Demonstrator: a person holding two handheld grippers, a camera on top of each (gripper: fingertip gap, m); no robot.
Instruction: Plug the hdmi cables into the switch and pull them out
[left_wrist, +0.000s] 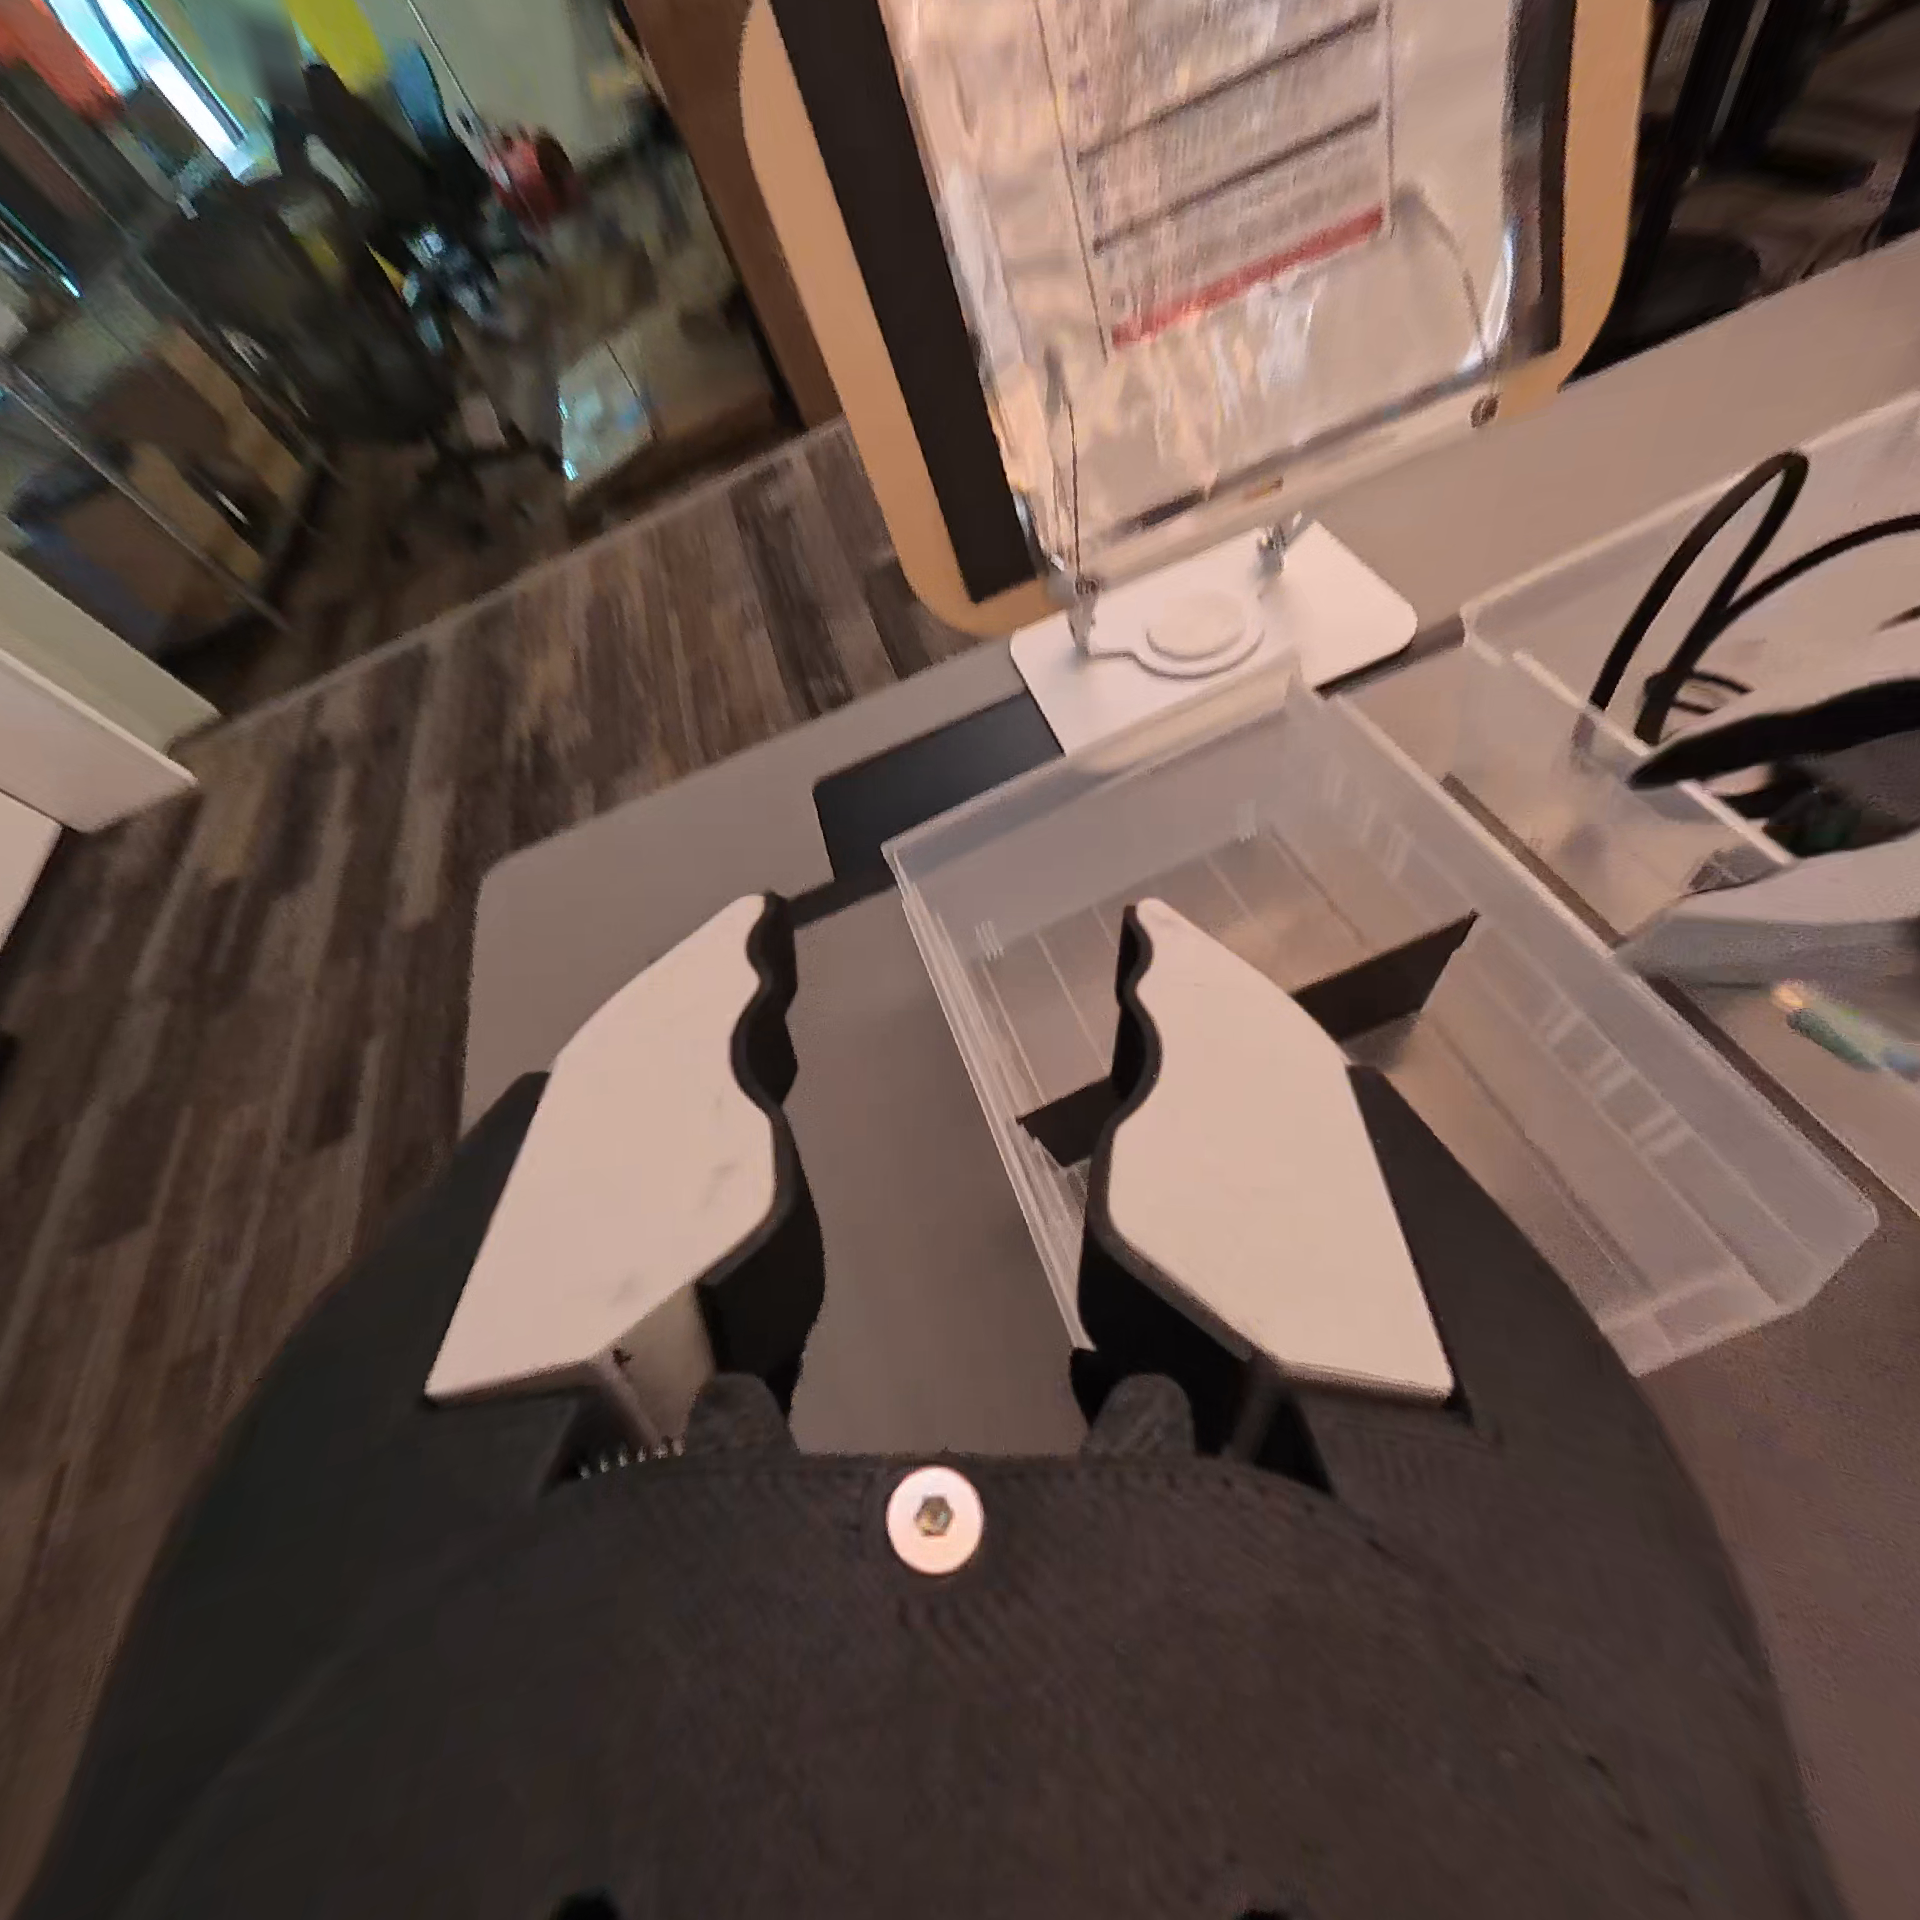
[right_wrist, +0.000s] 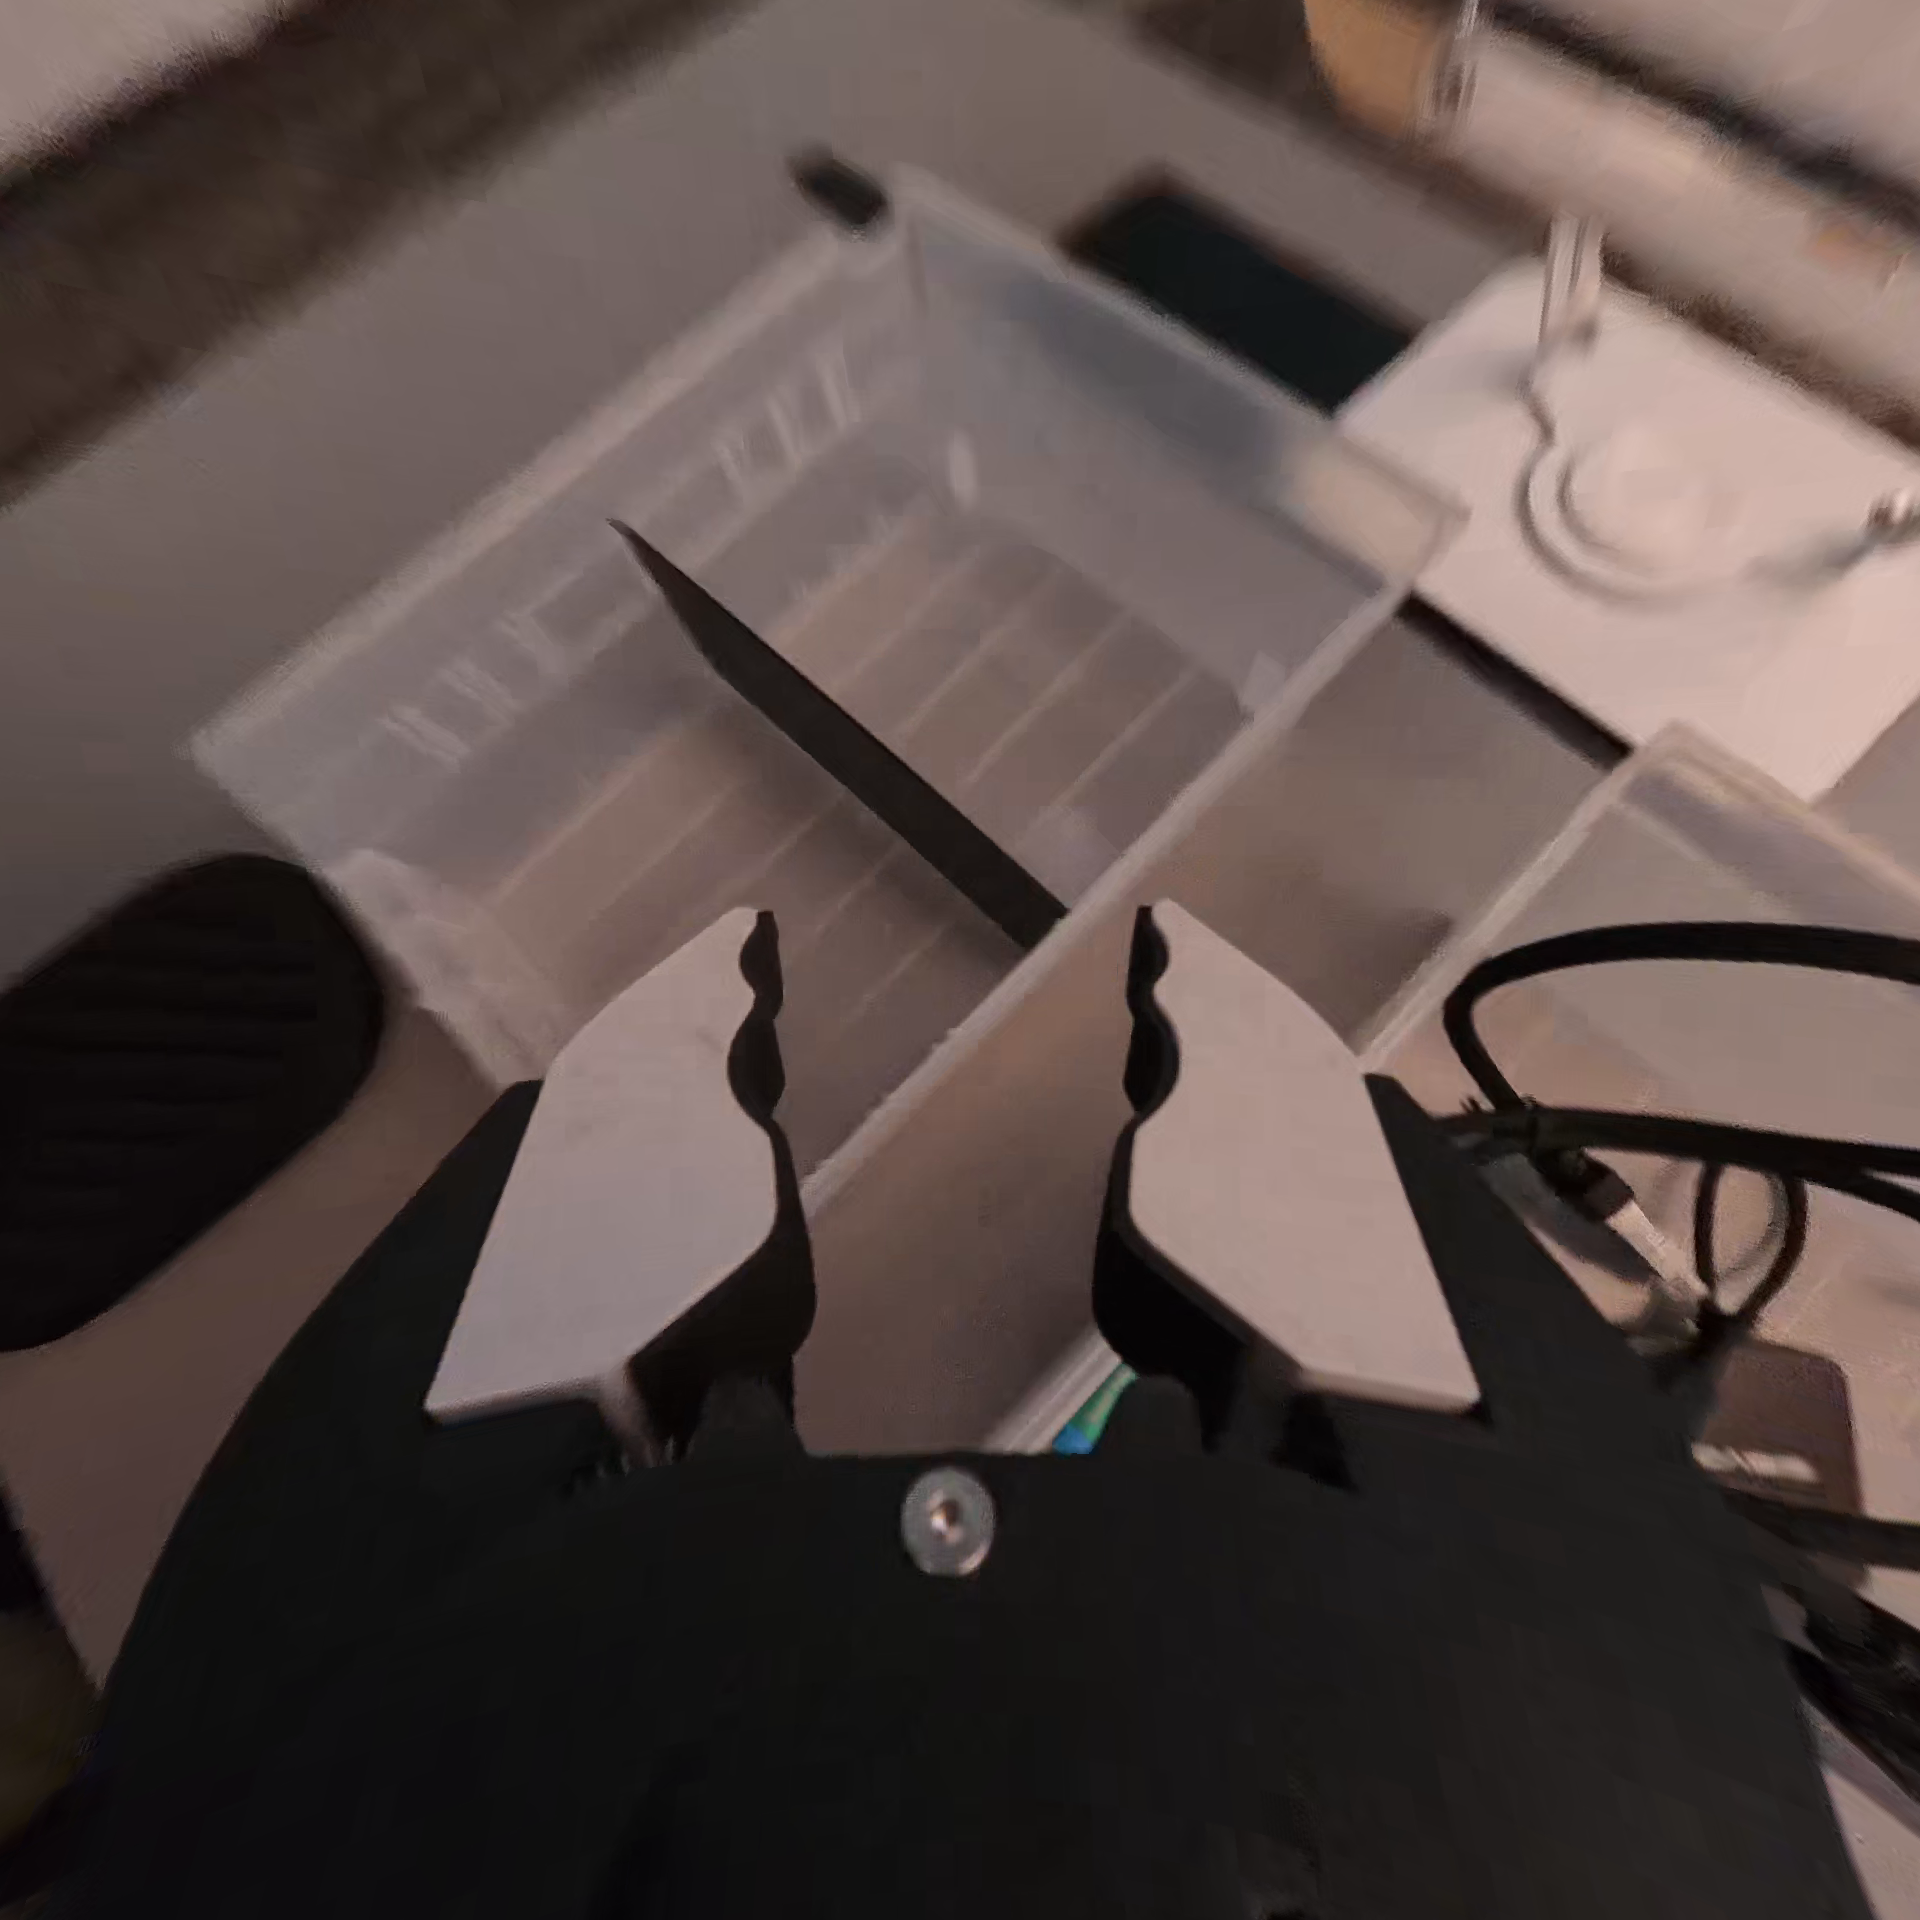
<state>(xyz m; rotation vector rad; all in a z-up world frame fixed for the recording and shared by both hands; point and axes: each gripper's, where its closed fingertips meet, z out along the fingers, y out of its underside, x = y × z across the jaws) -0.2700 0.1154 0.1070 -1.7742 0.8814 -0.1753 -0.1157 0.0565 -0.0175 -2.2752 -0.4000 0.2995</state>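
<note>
Black hdmi cables (right_wrist: 1621, 1132) lie looped in a clear bin (right_wrist: 1704, 831) at the right of the right wrist view, with a metal plug end (right_wrist: 1636, 1236) and a dark flat box (right_wrist: 1766, 1413) that may be the switch. The cables also show in the left wrist view (left_wrist: 1704, 582) at the far right, blurred. My left gripper (left_wrist: 951, 914) is open and empty above the table, at the near-left corner of an empty clear bin (left_wrist: 1351, 987). My right gripper (right_wrist: 951, 925) is open and empty above the gap between the two bins.
A white stand base (left_wrist: 1216, 623) with a clear sheet holder stands behind the bins. A black mat (left_wrist: 935, 769) lies under the empty bin. The grey table's edge (left_wrist: 488, 935) drops to wood flooring at the left. The other gripper's black body (right_wrist: 177, 1081) shows left.
</note>
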